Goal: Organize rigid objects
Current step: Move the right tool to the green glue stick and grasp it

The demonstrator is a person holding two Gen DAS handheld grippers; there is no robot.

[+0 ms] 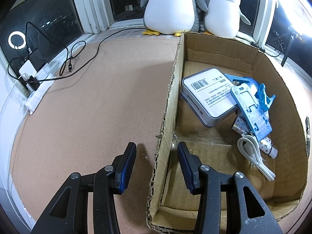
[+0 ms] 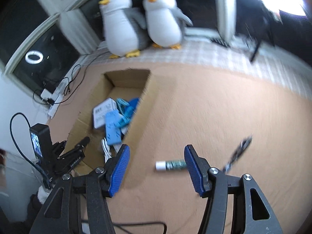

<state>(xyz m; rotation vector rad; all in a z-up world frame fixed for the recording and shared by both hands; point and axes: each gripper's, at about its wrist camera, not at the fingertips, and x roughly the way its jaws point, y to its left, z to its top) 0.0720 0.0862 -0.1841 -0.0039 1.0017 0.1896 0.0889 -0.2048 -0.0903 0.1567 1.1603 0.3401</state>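
An open cardboard box (image 1: 273, 68) sits on the tan table. Inside it lie a grey tin with a white label (image 1: 208, 95), a blue phone stand (image 1: 251, 113), a blue clip (image 1: 263, 97), a coiled white cable (image 1: 255, 158) and a patterned tube (image 1: 267, 144). My left gripper (image 1: 156, 145) straddles the box's near left wall, pads apart from the cardboard, open. My right gripper (image 2: 157, 148) hovers open over the table, right of the box (image 2: 144, 113). A green glue stick with a white cap (image 2: 171, 164) lies on the table between its fingers, untouched.
A dark pen-like object (image 2: 237, 152) lies right of the right gripper. Two plush penguins (image 1: 171, 9) stand on the sill behind the box. Black cables and a power strip (image 1: 39, 89) lie along the left edge of the table.
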